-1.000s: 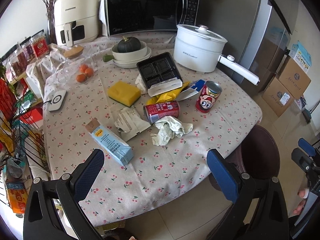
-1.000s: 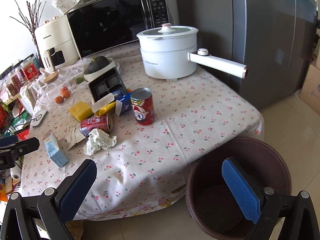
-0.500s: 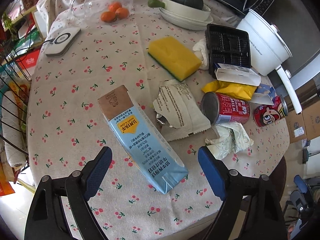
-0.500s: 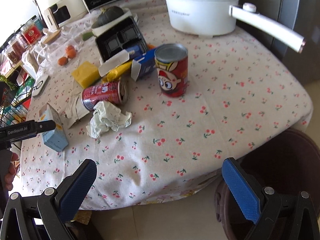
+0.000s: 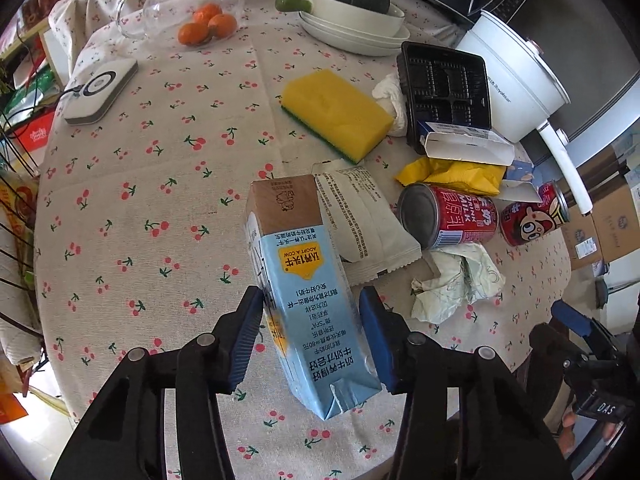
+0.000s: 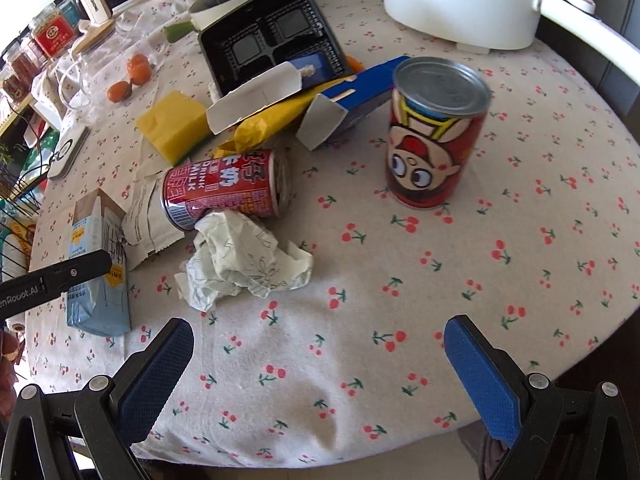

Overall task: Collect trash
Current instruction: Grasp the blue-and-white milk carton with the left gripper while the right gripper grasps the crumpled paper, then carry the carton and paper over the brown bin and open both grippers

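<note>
A light-blue milk carton (image 5: 304,272) lies on the cherry-print tablecloth (image 5: 160,200), near the front left. My left gripper (image 5: 311,296) straddles its lower half; the jaws are closing and both blue pads touch the carton's sides. Right of it lie a white wrapper (image 5: 360,220), a red drink can (image 5: 452,216) on its side and a crumpled paper (image 5: 456,280). My right gripper (image 6: 318,330) is open over the table's near edge with nothing between its fingers. The crumpled paper (image 6: 240,264) is just ahead on its left and an upright cartoon can (image 6: 434,140) ahead on its right.
A yellow sponge (image 5: 336,112), a black plastic tray (image 5: 444,88), a yellow wrapper (image 5: 452,172) and torn blue-white boxes (image 6: 352,100) crowd the middle. A white pot (image 5: 512,84) with a long handle, stacked bowls (image 5: 356,24), oranges (image 5: 208,26) and a white device (image 5: 100,88) stand behind.
My left gripper came down over the milk carton and its jaws narrowed onto it. My right gripper dropped from above the brown bin toward the table, nearer the cans and paper.
</note>
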Tool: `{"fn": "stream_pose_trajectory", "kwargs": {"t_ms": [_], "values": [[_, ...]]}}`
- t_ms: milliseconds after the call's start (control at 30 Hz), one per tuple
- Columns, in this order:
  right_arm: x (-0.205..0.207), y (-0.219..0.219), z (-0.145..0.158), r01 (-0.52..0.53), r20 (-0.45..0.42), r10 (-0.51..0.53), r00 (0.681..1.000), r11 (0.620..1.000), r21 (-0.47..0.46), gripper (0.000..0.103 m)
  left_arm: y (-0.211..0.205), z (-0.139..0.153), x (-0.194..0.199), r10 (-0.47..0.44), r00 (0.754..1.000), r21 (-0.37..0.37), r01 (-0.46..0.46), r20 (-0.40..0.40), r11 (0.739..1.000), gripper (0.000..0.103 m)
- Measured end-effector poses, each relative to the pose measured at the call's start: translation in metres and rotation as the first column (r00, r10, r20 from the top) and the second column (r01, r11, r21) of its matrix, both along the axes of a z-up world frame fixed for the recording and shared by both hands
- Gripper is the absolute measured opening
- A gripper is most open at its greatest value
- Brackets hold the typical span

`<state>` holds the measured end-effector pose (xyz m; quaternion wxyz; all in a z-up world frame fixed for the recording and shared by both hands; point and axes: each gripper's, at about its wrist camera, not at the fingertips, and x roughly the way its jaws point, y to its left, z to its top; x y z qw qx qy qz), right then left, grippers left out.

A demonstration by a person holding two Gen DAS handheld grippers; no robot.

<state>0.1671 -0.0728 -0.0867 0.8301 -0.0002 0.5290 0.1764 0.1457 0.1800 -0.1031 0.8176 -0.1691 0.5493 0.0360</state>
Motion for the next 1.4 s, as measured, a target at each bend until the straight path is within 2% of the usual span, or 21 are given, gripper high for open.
{"fn": "stream_pose_trajectory", "kwargs": {"t_ms": [167,267,433,567,667,700,767,800,833,900,1167,1400], "values": [[0.013,0.030,-0.014,-0.016,-0.024,0.016,1.000,1.000,-0.005,0.103,0.014,0.012,-0.013,-0.019,0.999,0.059,0.017,0.036,0.998,0.050],[0.017,0.048,-0.023,-0.045,-0.026,0.043,0.999,0.998,-0.045,0.103,0.023,0.015,-0.018,-0.020,0.999,0.068,0.018,0.040,0.998,0.049],[0.023,0.066,-0.033,-0.071,-0.012,0.070,0.997,0.992,-0.109,0.099,0.029,0.005,-0.020,-0.022,1.000,0.065,0.022,-0.005,0.998,0.049],[0.030,0.068,-0.041,-0.066,-0.018,0.064,0.998,0.991,-0.114,0.095,0.026,-0.007,-0.018,-0.034,0.998,0.084,0.038,-0.050,0.996,0.049],[0.034,0.067,-0.046,-0.057,-0.015,0.055,0.998,0.993,-0.108,0.088,0.028,-0.014,-0.017,-0.024,0.997,0.068,0.029,-0.073,0.997,0.048],[0.034,0.067,-0.046,-0.064,-0.009,0.063,0.998,0.992,-0.107,0.085,0.029,-0.015,-0.017,-0.019,0.997,0.062,0.024,-0.074,0.998,0.044],[0.033,0.069,-0.045,-0.089,-0.005,0.089,0.996,0.991,-0.105,0.072,0.030,-0.011,-0.019,-0.014,0.998,0.048,0.017,-0.062,0.999,0.040],[0.032,0.069,-0.043,-0.101,-0.011,0.100,0.995,0.991,-0.087,0.058,0.031,-0.008,-0.020,-0.012,0.999,0.045,0.015,-0.051,0.999,0.040],[0.031,0.068,-0.041,-0.104,-0.012,0.103,0.995,0.992,-0.079,0.052,0.031,-0.004,-0.021,-0.014,0.999,0.048,0.016,-0.038,0.999,0.040],[0.028,0.067,-0.038,-0.111,-0.009,0.111,0.994,0.991,-0.073,0.047,0.028,0.004,-0.024,-0.024,1.000,0.061,0.024,-0.013,0.998,0.040],[0.012,0.037,-0.020,-0.102,-0.021,0.101,0.995,0.994,-0.031,0.045,0.007,0.020,-0.027,-0.073,0.997,0.069,0.071,0.029,0.995,0.040],[0.000,0.005,-0.006,-0.074,-0.004,0.074,0.997,0.997,-0.036,0.046,-0.021,0.028,-0.026,-0.129,0.990,0.064,0.126,0.051,0.990,0.040]]}}
